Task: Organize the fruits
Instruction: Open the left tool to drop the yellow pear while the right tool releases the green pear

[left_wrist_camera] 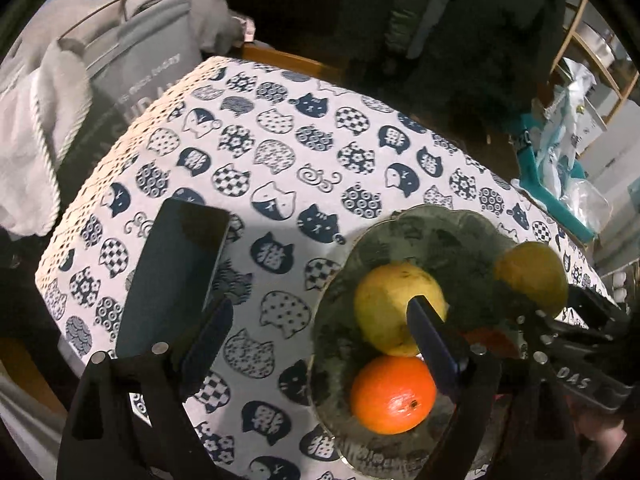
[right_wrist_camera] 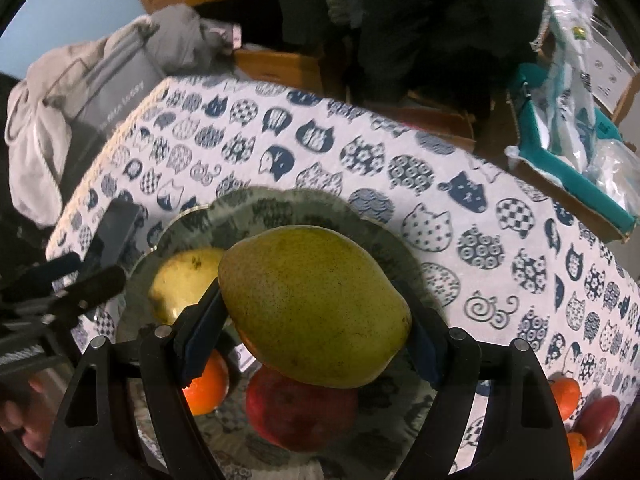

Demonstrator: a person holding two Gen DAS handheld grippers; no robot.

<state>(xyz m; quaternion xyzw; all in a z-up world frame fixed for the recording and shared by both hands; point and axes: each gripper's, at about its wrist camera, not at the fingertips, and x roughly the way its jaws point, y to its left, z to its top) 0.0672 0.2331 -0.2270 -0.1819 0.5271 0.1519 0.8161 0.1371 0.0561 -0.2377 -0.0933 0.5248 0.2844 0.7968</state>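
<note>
My right gripper (right_wrist_camera: 316, 320) is shut on a green mango (right_wrist_camera: 312, 304) and holds it above the patterned plate (right_wrist_camera: 280, 204). On the plate lie a yellow fruit (right_wrist_camera: 180, 280), an orange (right_wrist_camera: 208, 388) and a red apple (right_wrist_camera: 300, 412). In the left wrist view the plate (left_wrist_camera: 424, 232) holds the yellow fruit (left_wrist_camera: 392, 304) and the orange (left_wrist_camera: 392, 392), with the mango (left_wrist_camera: 532, 276) held at its right rim. My left gripper (left_wrist_camera: 320, 324) is open and empty, its right finger over the plate.
A dark phone (left_wrist_camera: 176, 276) lies on the cat-print tablecloth (left_wrist_camera: 280, 152) left of the plate. More oranges (right_wrist_camera: 564, 396) and a red apple (right_wrist_camera: 600, 420) lie at the table's right. A grey bag (left_wrist_camera: 132, 68) and a teal box (right_wrist_camera: 568, 168) stand beyond the table.
</note>
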